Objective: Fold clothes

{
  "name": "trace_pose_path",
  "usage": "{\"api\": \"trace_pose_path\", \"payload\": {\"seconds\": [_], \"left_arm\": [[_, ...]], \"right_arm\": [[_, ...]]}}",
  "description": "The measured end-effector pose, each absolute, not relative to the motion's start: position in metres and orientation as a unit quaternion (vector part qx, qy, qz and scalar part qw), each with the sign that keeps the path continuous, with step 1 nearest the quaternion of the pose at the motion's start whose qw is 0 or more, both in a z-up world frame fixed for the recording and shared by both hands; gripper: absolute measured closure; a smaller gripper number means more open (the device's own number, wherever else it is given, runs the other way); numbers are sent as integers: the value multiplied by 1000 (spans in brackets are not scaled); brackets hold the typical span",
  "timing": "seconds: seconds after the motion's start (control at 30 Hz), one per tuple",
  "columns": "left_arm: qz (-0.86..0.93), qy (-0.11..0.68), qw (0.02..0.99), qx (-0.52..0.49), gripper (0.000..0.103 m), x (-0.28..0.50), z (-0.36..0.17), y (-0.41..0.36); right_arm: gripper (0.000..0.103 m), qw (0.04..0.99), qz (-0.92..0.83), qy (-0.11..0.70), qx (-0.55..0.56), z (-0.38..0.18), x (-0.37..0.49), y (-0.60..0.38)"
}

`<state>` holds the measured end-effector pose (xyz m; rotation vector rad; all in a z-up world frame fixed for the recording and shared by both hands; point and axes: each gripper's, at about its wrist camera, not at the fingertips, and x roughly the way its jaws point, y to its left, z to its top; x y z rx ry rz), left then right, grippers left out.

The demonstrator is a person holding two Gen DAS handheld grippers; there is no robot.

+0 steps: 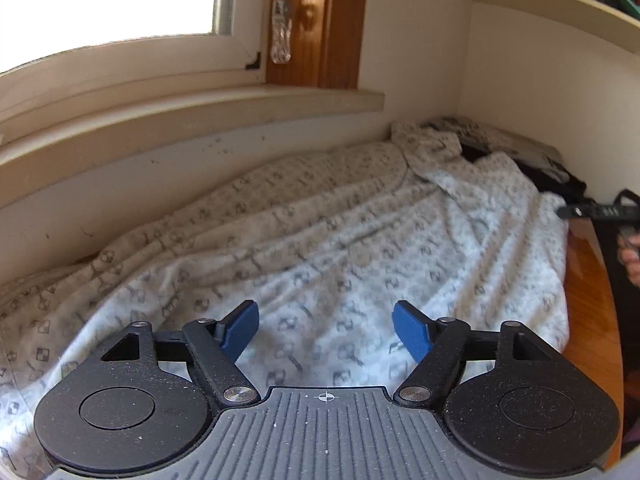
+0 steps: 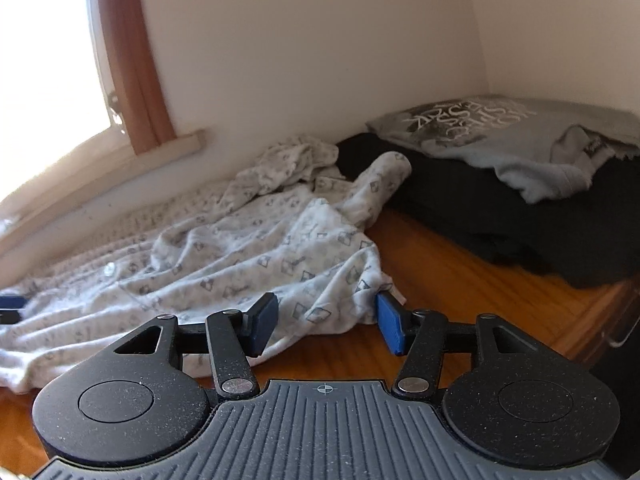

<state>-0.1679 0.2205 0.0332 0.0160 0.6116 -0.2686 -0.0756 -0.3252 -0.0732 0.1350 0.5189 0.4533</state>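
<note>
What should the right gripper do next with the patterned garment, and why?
Probably ease the right gripper forward and close on the hem of the patterned garment. Its jaws stand open with that edge lying between them, and the garment lies rumpled and unfolded on the wooden table.

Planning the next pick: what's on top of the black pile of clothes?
A grey printed shirt lies on the black pile. What is under it is covered.

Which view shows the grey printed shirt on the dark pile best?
The right wrist view: the grey printed shirt lies in plain sight on the dark folded pile. The left wrist view shows only a sliver of it in the far corner, past the patterned garment.
</note>
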Motion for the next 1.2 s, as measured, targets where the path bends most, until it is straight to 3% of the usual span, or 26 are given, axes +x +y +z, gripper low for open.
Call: {"api": "trace_pose_path", "payload": {"seconds": [0.03, 0.07, 0.17, 0.4, 0.5, 0.57, 0.6, 0.73, 0.93, 1.03, 1.2], "left_arm": [[-132, 303, 944, 10, 25, -169, 33, 220], [-133, 307, 943, 11, 25, -170, 33, 219], [-138, 312, 940, 8, 25, -177, 32, 218], [-150, 324, 934, 0, 21, -193, 30, 216], [-149, 325, 934, 5, 18, -197, 30, 214], [-147, 326, 934, 6, 18, -197, 30, 213], [-147, 326, 934, 6, 18, -197, 30, 213], [-144, 326, 934, 8, 17, -196, 30, 213], [-143, 328, 934, 12, 15, -196, 29, 212], [-148, 331, 932, 17, 6, -195, 28, 210], [-147, 334, 931, 27, 5, -196, 27, 206]], "right_arm": [[58, 940, 219, 253, 65, -74, -71, -325], [76, 941, 215, 252, 65, -75, -66, -324], [94, 942, 217, 249, 53, -77, -52, -324], [97, 963, 177, 202, 16, -68, -49, -327], [82, 961, 169, 219, 1, -74, -52, -327], [56, 967, 149, 208, 3, -75, -60, -330], [53, 970, 140, 198, 4, -74, -65, -331], [48, 969, 180, 167, 26, -67, -83, -324], [38, 933, 309, 184, -3, -74, -101, -274], [32, 929, 313, 192, -41, -81, -106, -255], [31, 927, 320, 193, -42, -86, -106, -258]]}}
